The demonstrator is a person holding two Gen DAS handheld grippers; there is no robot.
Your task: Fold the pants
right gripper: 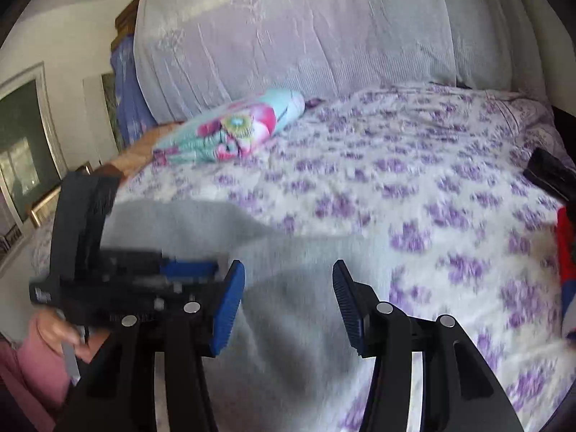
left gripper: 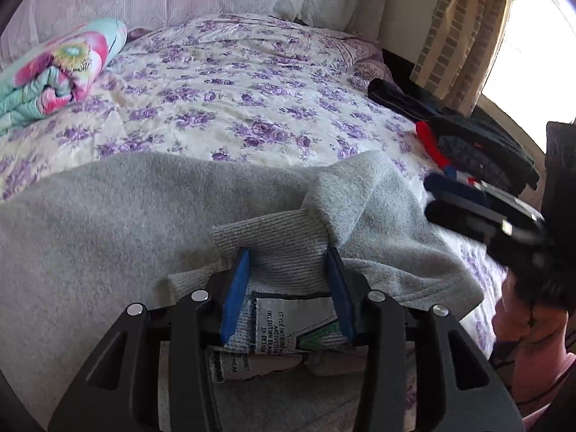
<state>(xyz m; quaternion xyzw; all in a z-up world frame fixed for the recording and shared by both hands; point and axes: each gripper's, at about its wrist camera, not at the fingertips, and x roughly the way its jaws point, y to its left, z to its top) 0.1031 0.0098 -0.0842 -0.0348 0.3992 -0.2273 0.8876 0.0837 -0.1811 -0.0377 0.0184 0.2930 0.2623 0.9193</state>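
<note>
Grey fleece pants (left gripper: pixel 144 223) spread over floral quilted bedspread (left gripper: pixel 252 100), ribbed waistband (left gripper: pixel 284 248) bunched up front. Left gripper (left gripper: pixel 288 288) jaws wide apart, straddling waistband; white printed label (left gripper: pixel 284 327) lying between blue ribbed pads (left gripper: pixel 235 295), no squeeze visible on fabric. Right gripper (right gripper: pixel 288 302) jaws wide, nothing between them, blurred grey fleece under and ahead. Beyond left jaws, far left: rolled blanket (left gripper: pixel 61 68), pink and teal flower print. Right of left jaws: dark folded clothes stack (left gripper: pixel 482 151) with red edge. Lace-textured cover (right gripper: pixel 306 36) far ahead.
</note>
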